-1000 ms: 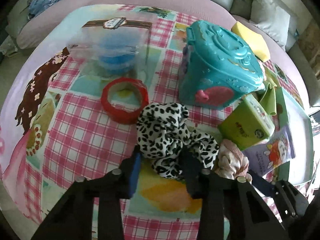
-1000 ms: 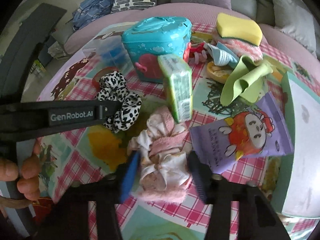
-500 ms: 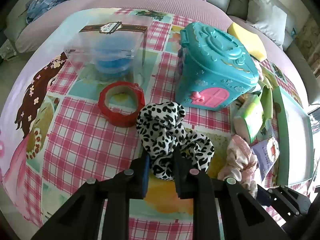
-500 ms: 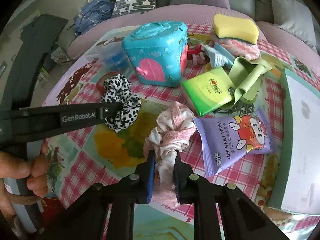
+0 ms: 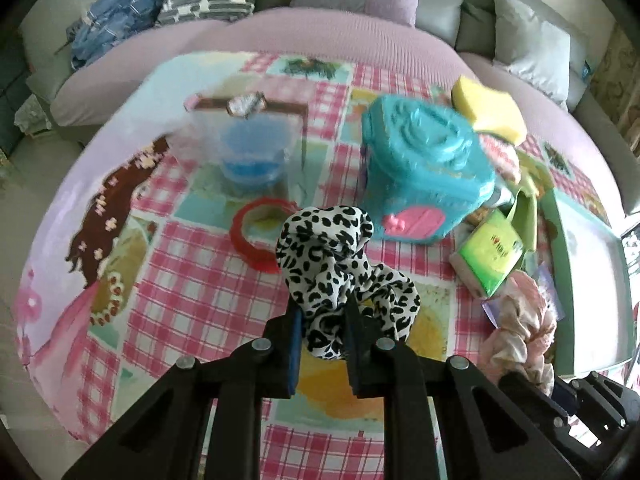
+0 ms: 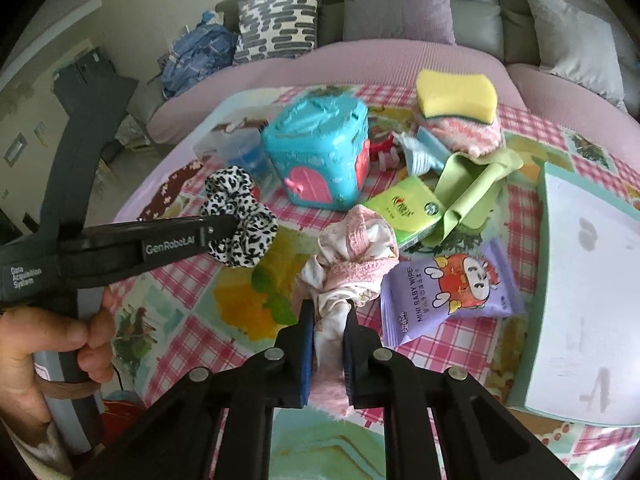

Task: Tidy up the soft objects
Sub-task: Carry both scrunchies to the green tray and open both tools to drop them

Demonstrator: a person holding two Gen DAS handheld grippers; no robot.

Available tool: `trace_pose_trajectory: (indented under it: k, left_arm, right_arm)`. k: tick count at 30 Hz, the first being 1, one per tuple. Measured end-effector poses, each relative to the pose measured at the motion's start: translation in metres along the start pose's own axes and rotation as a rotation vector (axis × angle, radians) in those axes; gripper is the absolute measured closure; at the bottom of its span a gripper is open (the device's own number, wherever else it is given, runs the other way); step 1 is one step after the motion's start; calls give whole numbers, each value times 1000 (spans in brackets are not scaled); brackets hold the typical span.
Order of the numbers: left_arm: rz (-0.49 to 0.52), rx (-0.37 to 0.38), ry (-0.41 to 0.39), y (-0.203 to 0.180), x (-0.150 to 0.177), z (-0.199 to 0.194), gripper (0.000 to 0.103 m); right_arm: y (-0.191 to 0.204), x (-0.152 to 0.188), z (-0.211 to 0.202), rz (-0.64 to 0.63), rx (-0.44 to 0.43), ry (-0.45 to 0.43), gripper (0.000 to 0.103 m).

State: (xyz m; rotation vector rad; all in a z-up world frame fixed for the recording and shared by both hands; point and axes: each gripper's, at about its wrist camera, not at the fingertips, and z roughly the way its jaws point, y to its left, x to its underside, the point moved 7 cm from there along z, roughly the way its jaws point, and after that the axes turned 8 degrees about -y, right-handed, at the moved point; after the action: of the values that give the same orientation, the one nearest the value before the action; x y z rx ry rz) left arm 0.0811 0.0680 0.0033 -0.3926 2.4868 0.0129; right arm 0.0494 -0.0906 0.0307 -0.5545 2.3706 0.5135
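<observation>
The left tool [image 5: 322, 330] is clenched on the leopard scrunchie [image 5: 340, 268], the right tool [image 6: 327, 338] on the pink scrunchie [image 6: 348, 268]. Both jaws have just been closing on cloth. Either thin pinch could slip, dropping fabric toward the wipes pack [image 6: 448, 284] at 3 o'clock.

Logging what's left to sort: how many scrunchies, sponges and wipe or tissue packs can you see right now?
Scrunchies: 2, leopard-print scrunchie in the left gripper, pink scrunchie in the right gripper
Sponges: 1, yellow sponge
Packs: 2, green tissue pack, purple baby wipes pack
Total: 5
</observation>
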Motion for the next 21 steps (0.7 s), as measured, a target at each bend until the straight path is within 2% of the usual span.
trace_pose_trajectory:
  k: [5, 11, 15, 21]
  left_arm:
    - [-3, -12, -59, 3, -1, -24, 84]
    - [12, -9, -137, -8, -20, -55, 84]
    - [44, 12, -165, -31, -36, -63, 84]
    - [154, 108, -190, -98, -58, -81, 84]
  right_arm:
    - [-2, -11, -17, 7, 9, -55, 90]
    - [-24, -34, -52, 14, 96, -151, 90]
    - [-60, -49, -77, 49, 201, -193, 90]
    - [-115, -66, -109, 110, 319, -229, 90]
